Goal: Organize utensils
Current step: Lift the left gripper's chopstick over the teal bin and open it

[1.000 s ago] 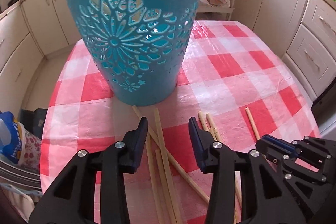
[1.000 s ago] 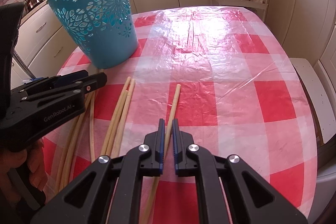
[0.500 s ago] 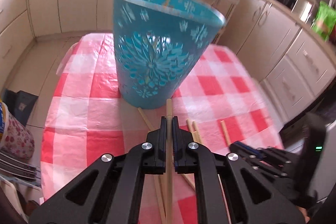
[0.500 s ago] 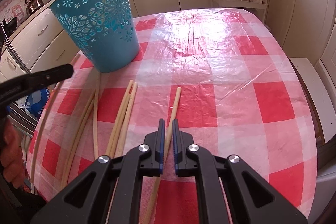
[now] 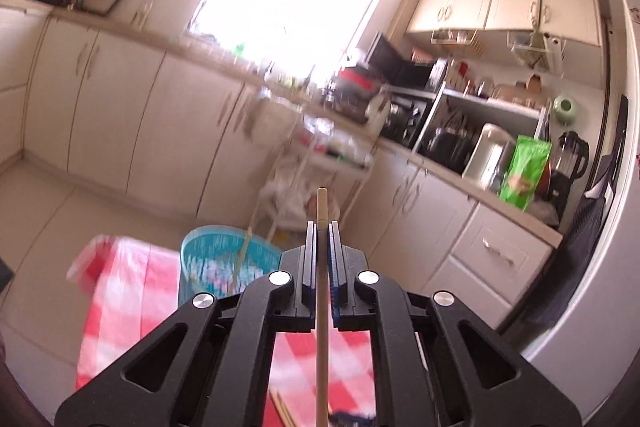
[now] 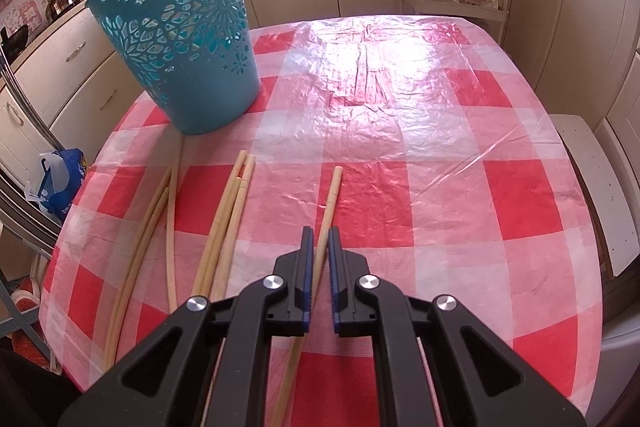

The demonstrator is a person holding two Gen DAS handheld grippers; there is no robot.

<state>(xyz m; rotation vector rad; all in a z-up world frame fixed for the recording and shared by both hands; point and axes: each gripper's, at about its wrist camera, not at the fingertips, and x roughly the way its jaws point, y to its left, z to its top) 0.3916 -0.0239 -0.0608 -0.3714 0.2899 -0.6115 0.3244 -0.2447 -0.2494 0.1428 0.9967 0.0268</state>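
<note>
The left gripper (image 5: 322, 227), open a second ago, now clamps one chopstick (image 5: 321, 307) and is raised above the blue basket (image 5: 224, 259). The right gripper (image 6: 318, 233) is unchanged, closed around a chopstick lying on the table (image 6: 460, 187). No legible writing.

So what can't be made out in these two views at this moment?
- Left wrist view: contents of the blue basket, motion-blurred; one stick seems to lean inside.
- Left wrist view: lower end of the chopstick clamped in the left gripper, cut by the bottom edge.
- Right wrist view: whether the right gripper pinches the single chopstick or only straddles it.
- Right wrist view: near ends of the loose chopsticks, behind the gripper body.
</note>
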